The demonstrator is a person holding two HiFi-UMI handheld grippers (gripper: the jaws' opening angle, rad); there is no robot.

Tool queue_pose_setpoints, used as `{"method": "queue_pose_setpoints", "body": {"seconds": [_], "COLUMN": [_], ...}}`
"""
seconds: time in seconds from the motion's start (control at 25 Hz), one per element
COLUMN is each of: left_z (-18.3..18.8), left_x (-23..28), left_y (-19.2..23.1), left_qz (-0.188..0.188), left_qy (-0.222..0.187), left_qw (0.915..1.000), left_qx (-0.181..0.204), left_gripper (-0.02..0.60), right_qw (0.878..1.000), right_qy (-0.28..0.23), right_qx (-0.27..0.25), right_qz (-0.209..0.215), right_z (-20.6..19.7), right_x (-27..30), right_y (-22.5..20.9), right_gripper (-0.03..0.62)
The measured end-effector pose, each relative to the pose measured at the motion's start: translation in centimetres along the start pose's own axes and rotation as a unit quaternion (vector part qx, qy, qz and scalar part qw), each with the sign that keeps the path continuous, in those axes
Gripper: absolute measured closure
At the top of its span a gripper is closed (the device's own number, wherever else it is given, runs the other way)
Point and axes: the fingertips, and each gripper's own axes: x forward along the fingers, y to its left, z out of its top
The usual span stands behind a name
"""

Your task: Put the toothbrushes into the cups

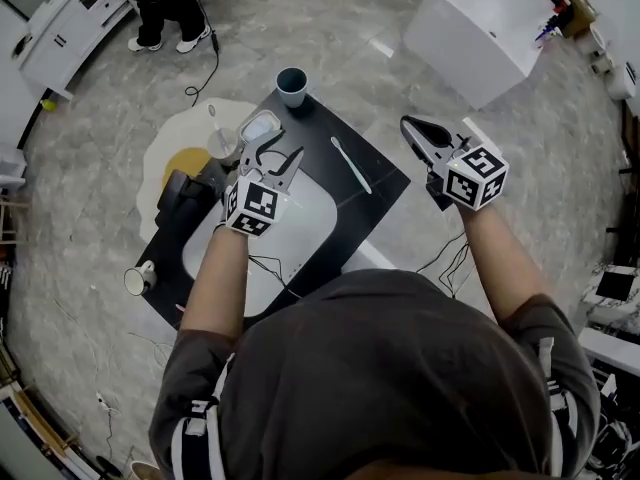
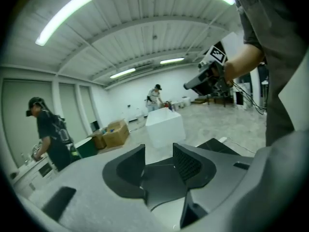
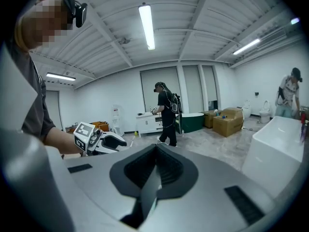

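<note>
1. Toothbrushes: one seems to stand in the clear glass cup [image 1: 222, 146]; the slim white toothbrush [image 1: 350, 164] lies flat on the black surface [image 1: 385, 183], right of centre.
2. Left tool [image 1: 272, 156] gapes wide, empty; right tool [image 1: 415, 128] is closed on nothing.
3. Pinch the handle mid-length, then tip it into the dark blue cup [image 1: 291, 85].
4. Small white mug [image 1: 139, 279] and large white box [image 1: 480, 28] sit aside.

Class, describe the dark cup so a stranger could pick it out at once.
Find the black worktop on the grey floor. At its far corner stands the dark teal cup. It alone is dark; the mug at the near left edge is white.
</note>
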Motion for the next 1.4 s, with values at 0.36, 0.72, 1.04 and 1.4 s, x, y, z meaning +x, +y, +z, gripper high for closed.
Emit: {"method": "queue_pose_setpoints", "body": {"seconds": [0.36,0.72,1.04,1.4], "left_z": [-1.0,-7.0,-10.1,-2.1], "left_x": [9.3,14.8,15.5,16.8], "left_y": [-12.8,-20.0,-21.9,-18.4], "left_qz": [-0.235,-0.377,-0.465,-0.406], "left_qy": [0.074,0.165,0.227,0.146], "left_qw": [0.9531,0.8387,0.7713,0.8995], "left_qx": [0.176,0.356,0.371,0.066], "left_gripper": [0.413,0.436,0.499,0.532], "right_qw": [0.997,0.988,0.981,0.982], "right_qy": [-0.001,0.008,0.017,0.005], "right_qx": [0.041,0.087,0.114,0.111], "right_qz": [-0.071,-0.130,-0.158,-0.151], "right_z": [-2.7,-7.0,-9.7,-8.1], "right_x": [-7.1,-12.7,-15.5,-15.0], "right_y": [-4.3,-7.9,-8.7,-8.4], "right_gripper": [0.602,0.602,0.602,0.602]}}
